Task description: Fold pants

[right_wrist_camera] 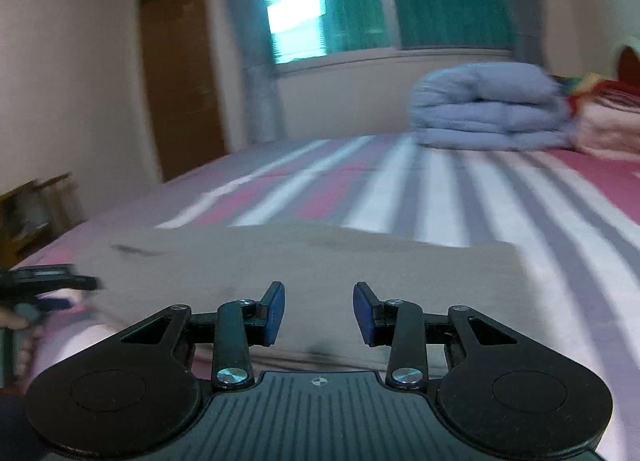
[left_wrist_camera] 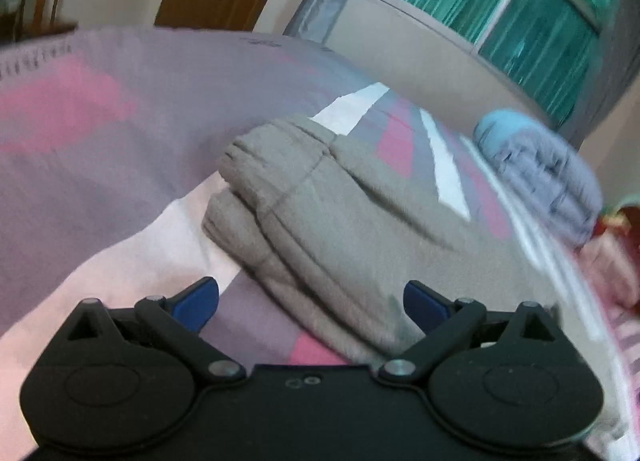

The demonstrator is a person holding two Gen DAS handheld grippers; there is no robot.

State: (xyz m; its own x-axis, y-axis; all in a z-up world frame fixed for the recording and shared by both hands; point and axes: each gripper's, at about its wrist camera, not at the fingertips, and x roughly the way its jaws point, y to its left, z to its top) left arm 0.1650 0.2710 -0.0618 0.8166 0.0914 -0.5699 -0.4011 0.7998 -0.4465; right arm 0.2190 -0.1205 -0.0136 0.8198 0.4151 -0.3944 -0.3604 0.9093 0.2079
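Left gripper (left_wrist_camera: 311, 303): fingers hanging apart, empty, over pants (left_wrist_camera: 320, 213).
Right gripper (right_wrist_camera: 319, 313): fingers apart, empty.
Tip: pinching both layers squarely.

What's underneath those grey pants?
The grey pants lie folded on a bed sheet striped pink, grey and white. The stripes run under the cloth; the part of the sheet directly beneath is covered and cannot be seen.

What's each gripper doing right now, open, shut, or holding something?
Left gripper: open, fingers spread wide over the grey pants, gripping nothing.
Right gripper: open, fingers apart above the pants, gripping nothing.
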